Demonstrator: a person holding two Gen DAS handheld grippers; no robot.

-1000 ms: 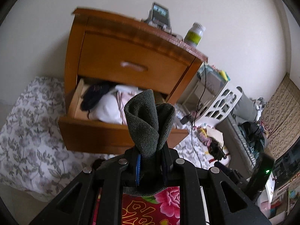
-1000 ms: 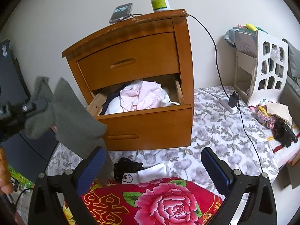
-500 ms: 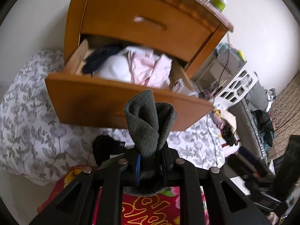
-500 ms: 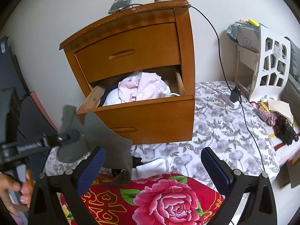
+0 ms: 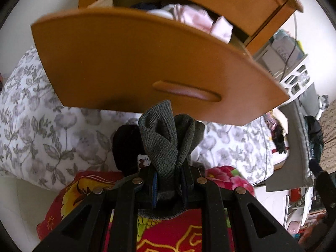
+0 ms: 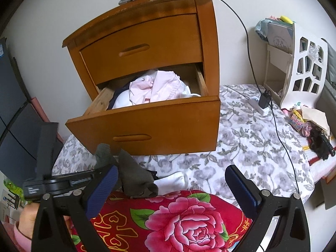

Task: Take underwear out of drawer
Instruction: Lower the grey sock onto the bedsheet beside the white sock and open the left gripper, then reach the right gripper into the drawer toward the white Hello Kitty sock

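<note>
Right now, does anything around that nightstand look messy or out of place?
Yes. The lower drawer hangs open, with clothes heaped above its front edge. A white sock and something dark lie loose on the floral bedspread below it.

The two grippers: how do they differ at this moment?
The left gripper is shut on the grey underwear; the right gripper is open and holds nothing. The left gripper is low, in front of the open lower drawer, and the underwear hangs toward the red floral cloth; the right gripper is farther back, with a view of the whole nightstand. Both have black frames with blue pads.
</note>
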